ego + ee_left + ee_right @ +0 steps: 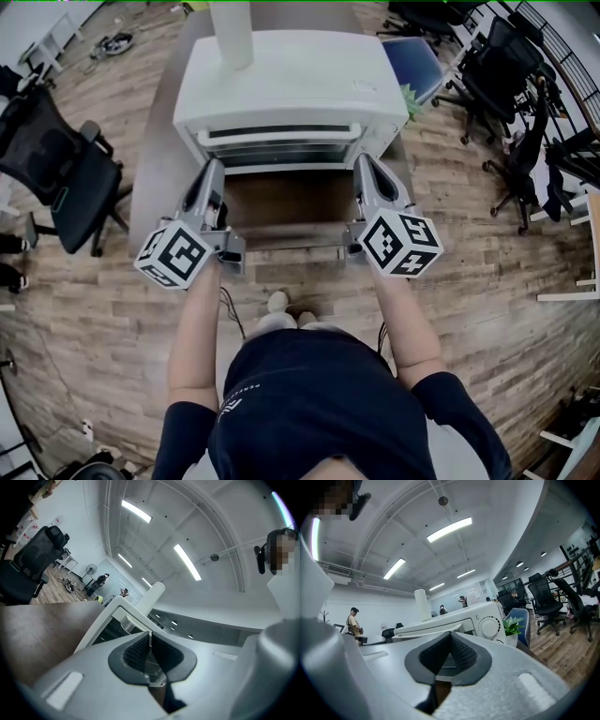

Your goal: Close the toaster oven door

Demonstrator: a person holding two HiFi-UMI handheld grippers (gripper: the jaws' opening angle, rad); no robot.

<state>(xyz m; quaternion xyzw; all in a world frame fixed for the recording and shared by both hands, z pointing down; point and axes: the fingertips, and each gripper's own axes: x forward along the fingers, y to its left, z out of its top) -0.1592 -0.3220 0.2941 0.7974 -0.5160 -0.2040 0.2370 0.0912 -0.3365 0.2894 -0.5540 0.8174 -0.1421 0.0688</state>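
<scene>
Left gripper (214, 167) and right gripper (364, 161), both closed, empty.
The toaster oven (291, 80) stands just ahead of them on the table (155, 178); its door handle (279, 134) lies between the two tips, slightly beyond them.

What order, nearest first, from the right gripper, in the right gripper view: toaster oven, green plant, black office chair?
1. Toaster oven, straight ahead of the right gripper.
2. Green plant, right of it.
3. Black office chair, far right.
</scene>
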